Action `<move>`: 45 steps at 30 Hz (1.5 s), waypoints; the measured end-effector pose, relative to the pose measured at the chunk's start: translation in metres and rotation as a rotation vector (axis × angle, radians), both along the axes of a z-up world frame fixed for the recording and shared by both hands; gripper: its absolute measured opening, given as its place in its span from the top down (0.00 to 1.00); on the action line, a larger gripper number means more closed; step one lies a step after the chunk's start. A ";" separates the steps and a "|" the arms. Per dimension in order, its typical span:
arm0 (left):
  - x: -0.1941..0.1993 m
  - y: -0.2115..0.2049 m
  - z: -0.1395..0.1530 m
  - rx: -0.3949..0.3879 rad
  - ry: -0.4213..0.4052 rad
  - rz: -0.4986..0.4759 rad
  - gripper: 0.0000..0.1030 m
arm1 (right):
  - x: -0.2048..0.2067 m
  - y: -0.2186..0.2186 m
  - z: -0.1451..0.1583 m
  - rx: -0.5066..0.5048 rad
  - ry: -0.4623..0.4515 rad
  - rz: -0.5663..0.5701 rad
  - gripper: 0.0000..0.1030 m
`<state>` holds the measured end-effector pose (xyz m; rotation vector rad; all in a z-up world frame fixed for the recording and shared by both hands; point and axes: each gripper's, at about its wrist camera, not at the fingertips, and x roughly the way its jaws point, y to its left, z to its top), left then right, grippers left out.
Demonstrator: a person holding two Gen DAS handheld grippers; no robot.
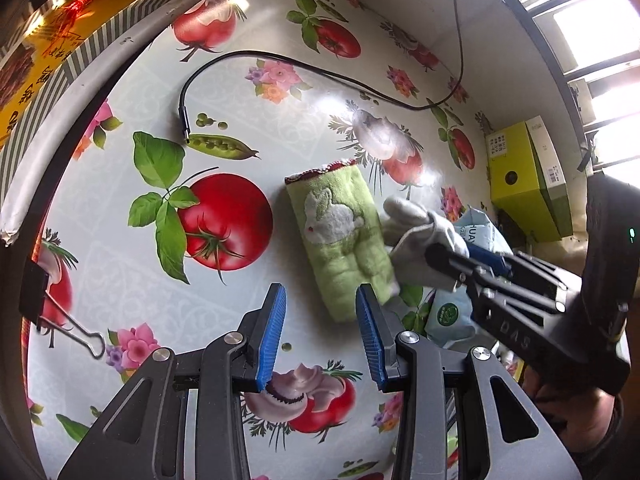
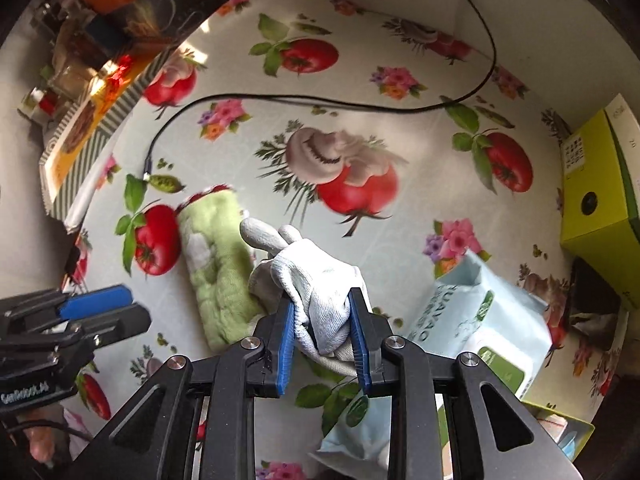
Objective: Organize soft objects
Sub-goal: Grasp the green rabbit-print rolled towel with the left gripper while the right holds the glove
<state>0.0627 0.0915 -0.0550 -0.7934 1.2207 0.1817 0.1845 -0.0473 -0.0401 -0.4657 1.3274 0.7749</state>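
On a glossy tablecloth printed with tomatoes lies a folded green terry towel with a white rabbit. Beside it, the right gripper pinches a pale grey knit glove — the left gripper, jaws wide apart, holds nothing.

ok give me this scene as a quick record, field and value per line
surface: table under a tomato-and-flower print cloth
right gripper: shut on the white glove, held above the table
left gripper: open, holding nothing
green towel: folded, lying flat, white rabbit motif up, just ahead of the left gripper
wipes pack: pale blue, lying right of the glove
yellow-green box: at the table's right edge
black cable: trails loose across the cloth
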 end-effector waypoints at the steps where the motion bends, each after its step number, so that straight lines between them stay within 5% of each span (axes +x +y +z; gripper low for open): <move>1: 0.000 0.002 0.000 0.004 -0.001 0.008 0.56 | -0.005 -0.002 0.001 0.014 0.015 0.001 0.77; 18: 0.042 -0.024 -0.025 0.068 0.031 -0.095 0.52 | -0.021 -0.057 0.054 0.123 -0.035 -0.149 0.77; 25: 0.053 -0.041 -0.034 0.189 0.072 -0.165 0.53 | -0.025 -0.068 0.068 0.148 -0.056 -0.168 0.77; 27: 0.053 -0.046 -0.033 0.230 0.070 -0.195 0.59 | -0.026 -0.072 0.071 0.155 -0.061 -0.174 0.77; 31: 0.051 -0.048 -0.025 0.254 0.055 -0.224 0.69 | -0.028 -0.078 0.075 0.166 -0.067 -0.186 0.77; 45: 0.027 -0.063 0.038 0.317 -0.058 -0.266 0.71 | -0.041 -0.121 0.096 0.227 -0.088 -0.258 0.77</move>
